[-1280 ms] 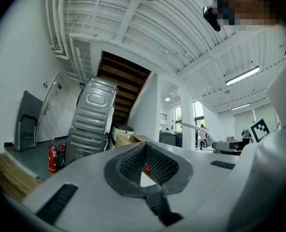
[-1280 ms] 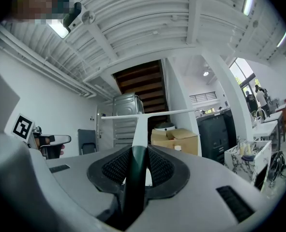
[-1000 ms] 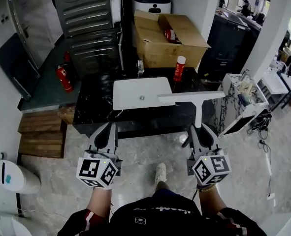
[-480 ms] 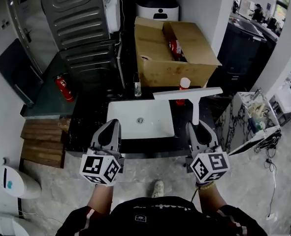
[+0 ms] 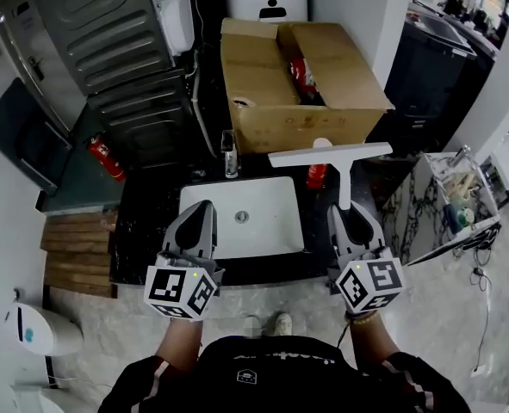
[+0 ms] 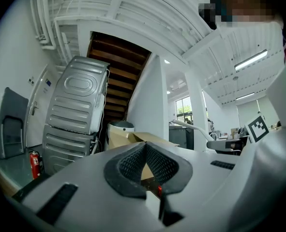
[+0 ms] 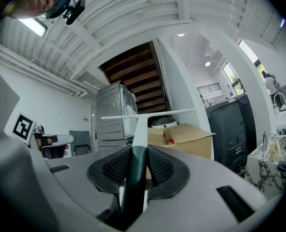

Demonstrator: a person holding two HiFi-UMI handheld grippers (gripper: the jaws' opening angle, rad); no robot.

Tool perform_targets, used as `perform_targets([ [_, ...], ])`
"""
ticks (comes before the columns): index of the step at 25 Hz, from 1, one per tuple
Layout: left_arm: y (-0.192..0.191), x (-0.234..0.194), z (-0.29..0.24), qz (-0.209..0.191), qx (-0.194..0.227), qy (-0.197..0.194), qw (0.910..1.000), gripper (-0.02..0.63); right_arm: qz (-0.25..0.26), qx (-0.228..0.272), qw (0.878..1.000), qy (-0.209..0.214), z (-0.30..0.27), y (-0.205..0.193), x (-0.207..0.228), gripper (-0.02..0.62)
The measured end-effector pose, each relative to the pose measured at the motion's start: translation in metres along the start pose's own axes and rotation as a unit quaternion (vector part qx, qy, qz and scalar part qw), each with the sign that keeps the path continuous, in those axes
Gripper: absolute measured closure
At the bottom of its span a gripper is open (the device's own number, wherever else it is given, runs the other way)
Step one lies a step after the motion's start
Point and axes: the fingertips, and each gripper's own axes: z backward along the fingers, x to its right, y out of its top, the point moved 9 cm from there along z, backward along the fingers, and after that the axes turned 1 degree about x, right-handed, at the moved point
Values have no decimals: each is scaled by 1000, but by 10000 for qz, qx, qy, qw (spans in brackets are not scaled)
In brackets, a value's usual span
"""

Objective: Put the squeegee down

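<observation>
In the head view the white T-shaped squeegee [image 5: 330, 154] is held level, its blade crosswise over the back right corner of the white sink [image 5: 204, 231]. My right gripper [image 5: 347, 210] is shut on its handle. The right gripper view shows the dark handle clamped between the pads, with the white blade [image 7: 147, 114] out ahead of my right gripper [image 7: 139, 150]. My left gripper [image 5: 201, 206] hovers over the sink's front left part. In the left gripper view the left gripper [image 6: 145, 147] has its pads meeting at the tip with nothing between them.
The sink sits in a black marble counter [image 5: 146, 231]. A red bottle [image 5: 316, 175] and a small bottle [image 5: 229, 157] stand at its back edge. Behind are an open cardboard box [image 5: 297, 76], a grey machine [image 5: 116, 50] and a fire extinguisher [image 5: 104, 157]. A marbled stand [image 5: 448, 205] is at the right.
Both grippers have travelled forward to the counter and now hang over the sink. The squeegee stayed clamped in the right gripper, and the left stayed shut.
</observation>
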Motion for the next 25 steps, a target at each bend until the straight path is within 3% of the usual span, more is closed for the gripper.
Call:
perform_targets([
  [8, -23, -3, -49, 217, -115, -467, 9986, 594, 109, -177, 9989, -427, -14, -8, 14, 471],
  [13, -69, 15, -85, 385, -501, -867, 9942, 594, 48, -661, 9930, -980, -12, -50, 38, 471],
  [18, -140, 55, -127, 467, -992, -1527, 9822, 594, -268, -1516, 9753, -1583, -7, -126, 72, 471],
  [25, -218, 91, -164, 668, -1771, -2010, 9611, 594, -695, -2432, 9470, -1982, -12, -215, 108, 471],
])
